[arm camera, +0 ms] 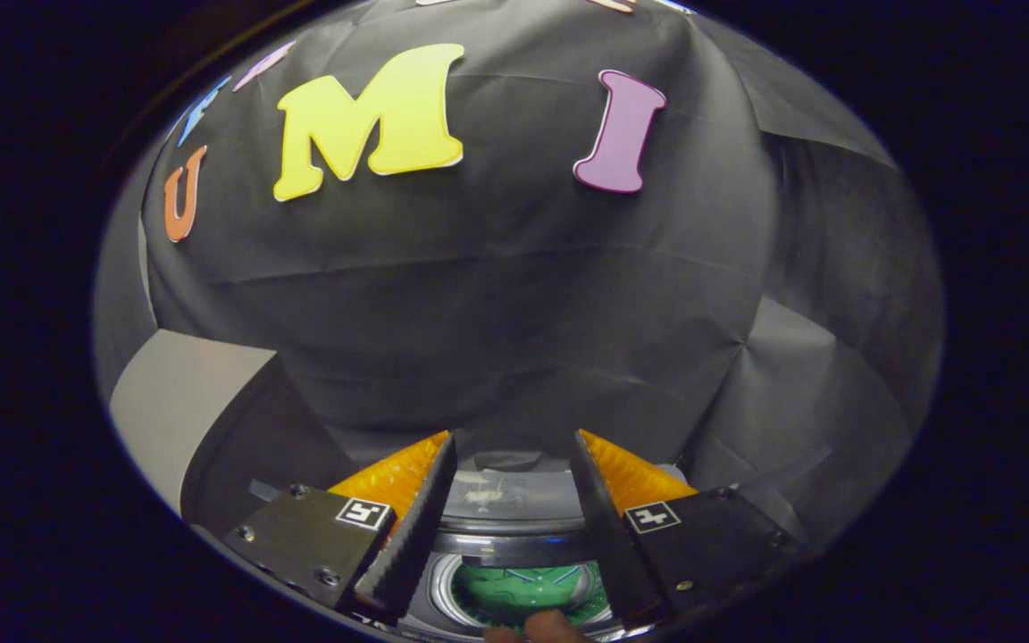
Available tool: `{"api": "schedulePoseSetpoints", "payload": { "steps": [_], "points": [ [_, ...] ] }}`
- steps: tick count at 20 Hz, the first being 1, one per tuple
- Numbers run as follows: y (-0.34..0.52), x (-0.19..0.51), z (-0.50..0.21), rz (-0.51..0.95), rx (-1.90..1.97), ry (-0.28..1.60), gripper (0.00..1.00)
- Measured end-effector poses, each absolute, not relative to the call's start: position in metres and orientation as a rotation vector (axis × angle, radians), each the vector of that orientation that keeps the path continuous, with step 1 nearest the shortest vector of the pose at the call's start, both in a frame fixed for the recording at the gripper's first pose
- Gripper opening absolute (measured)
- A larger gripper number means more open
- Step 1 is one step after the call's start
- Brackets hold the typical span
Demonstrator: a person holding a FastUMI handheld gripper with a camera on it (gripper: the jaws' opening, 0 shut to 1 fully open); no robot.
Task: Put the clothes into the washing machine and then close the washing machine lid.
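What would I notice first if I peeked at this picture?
First, the gripper, its two fingers spread open with nothing held. Between them, lower down, sits the washing machine, with something green inside its round tub. Right below the green thing, a person's fingertips poke in. Behind everything hangs wrinkled black cloth.

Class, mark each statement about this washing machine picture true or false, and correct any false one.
1. The claw is open. True.
2. Something green lies inside the washing machine's drum. True.
3. The claw grips a garment between its fingers. False: nothing is held; the gap shows the washing machine beyond.
4. A person's fingertips show near the drum opening. True.
5. The drum holds red cloth. False: what shows inside is green.
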State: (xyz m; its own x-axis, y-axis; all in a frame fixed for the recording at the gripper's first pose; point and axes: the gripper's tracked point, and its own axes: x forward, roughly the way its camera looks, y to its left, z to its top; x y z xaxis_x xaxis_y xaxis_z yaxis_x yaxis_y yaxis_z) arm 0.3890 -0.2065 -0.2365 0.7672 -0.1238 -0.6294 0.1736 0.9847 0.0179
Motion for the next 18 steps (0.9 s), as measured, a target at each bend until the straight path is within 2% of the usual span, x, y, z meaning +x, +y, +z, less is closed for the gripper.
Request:
{"api": "schedulePoseSetpoints", "payload": {
  "steps": [8,13,18],
  "points": [
    [-0.197,0.328,-0.261,-0.199,0.089,0.772,0.81],
    [-0.185,0.279,-0.303,-0.22,0.061,0.892,0.81],
    [-0.162,0.252,-0.291,-0.227,0.032,0.887,0.81]
  ]
}}
